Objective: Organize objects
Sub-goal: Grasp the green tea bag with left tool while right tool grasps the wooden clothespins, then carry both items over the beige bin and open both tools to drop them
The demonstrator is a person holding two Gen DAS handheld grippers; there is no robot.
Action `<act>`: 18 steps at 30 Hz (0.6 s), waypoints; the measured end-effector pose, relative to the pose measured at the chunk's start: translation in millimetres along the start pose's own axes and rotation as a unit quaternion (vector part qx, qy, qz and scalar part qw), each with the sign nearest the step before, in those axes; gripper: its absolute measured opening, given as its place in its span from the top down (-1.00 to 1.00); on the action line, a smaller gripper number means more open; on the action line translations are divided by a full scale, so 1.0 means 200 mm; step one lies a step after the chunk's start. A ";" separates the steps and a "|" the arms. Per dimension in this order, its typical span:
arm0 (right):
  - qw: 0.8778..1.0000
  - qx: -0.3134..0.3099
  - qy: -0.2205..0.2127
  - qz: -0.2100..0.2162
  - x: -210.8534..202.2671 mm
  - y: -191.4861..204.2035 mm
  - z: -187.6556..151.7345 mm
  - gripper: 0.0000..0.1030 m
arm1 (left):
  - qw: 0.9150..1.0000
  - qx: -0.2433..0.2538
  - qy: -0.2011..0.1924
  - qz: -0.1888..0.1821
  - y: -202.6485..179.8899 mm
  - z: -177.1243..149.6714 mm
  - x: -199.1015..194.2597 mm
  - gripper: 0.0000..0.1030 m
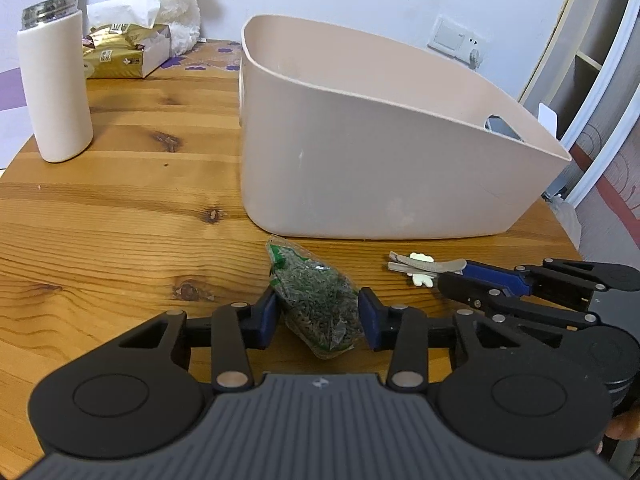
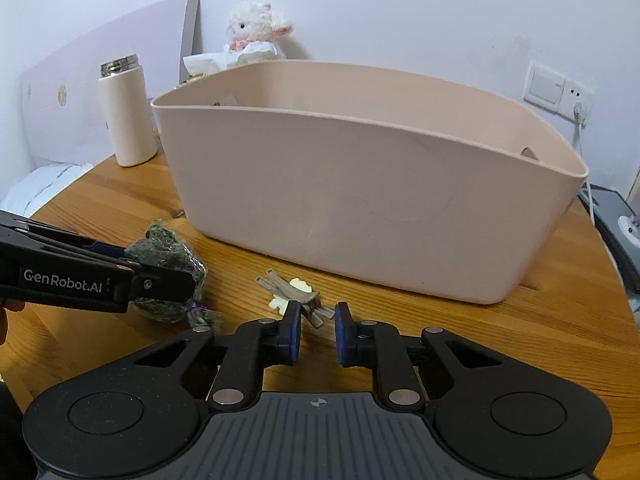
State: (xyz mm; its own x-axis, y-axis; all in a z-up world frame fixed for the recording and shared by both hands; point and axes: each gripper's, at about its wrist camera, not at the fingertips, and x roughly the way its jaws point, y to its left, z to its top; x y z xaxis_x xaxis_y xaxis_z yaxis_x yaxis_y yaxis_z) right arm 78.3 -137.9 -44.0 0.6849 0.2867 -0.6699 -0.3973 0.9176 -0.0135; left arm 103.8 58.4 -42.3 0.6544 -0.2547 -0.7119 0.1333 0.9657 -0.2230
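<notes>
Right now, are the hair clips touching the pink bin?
Apart. The left wrist view shows a strip of bare table between the hair clips and the base of the pink bin.

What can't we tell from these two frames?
- Bin contents: the near wall hides the floor in both wrist views.
- Left tool grip: pads flank the green packet; contact is unclear. In the right wrist view the tool body covers it.
- Right tool around the hair clips: open, but touching or not is unclear.
- Tissue box: print too small to read.
</notes>
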 end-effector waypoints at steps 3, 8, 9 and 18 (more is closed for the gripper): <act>1.000 -0.002 -0.010 -0.002 -0.06 0.00 0.00 0.68 | 1.000 0.002 -0.007 -0.002 -0.01 0.00 -0.05 0.14; 0.999 0.004 -0.035 -0.002 -0.20 -0.02 0.02 0.68 | 1.000 0.016 -0.025 -0.002 -0.04 0.01 -0.15 0.14; 0.999 0.004 -0.041 -0.003 -0.23 -0.02 0.02 0.68 | 0.999 0.019 -0.031 -0.001 -0.04 0.01 -0.18 0.14; 0.994 0.019 -0.109 -0.018 -0.48 -0.11 0.11 0.68 | 0.995 0.046 -0.089 0.006 -0.13 0.10 -0.40 0.14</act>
State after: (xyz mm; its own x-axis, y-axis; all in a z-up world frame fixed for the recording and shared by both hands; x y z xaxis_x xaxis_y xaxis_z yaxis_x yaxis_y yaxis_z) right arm 34.5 -179.2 36.6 0.8162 0.3019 -0.4926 -0.3494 0.9370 -0.0047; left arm 62.5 54.1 33.8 0.7768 -0.2378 -0.5831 0.1873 0.9713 -0.1465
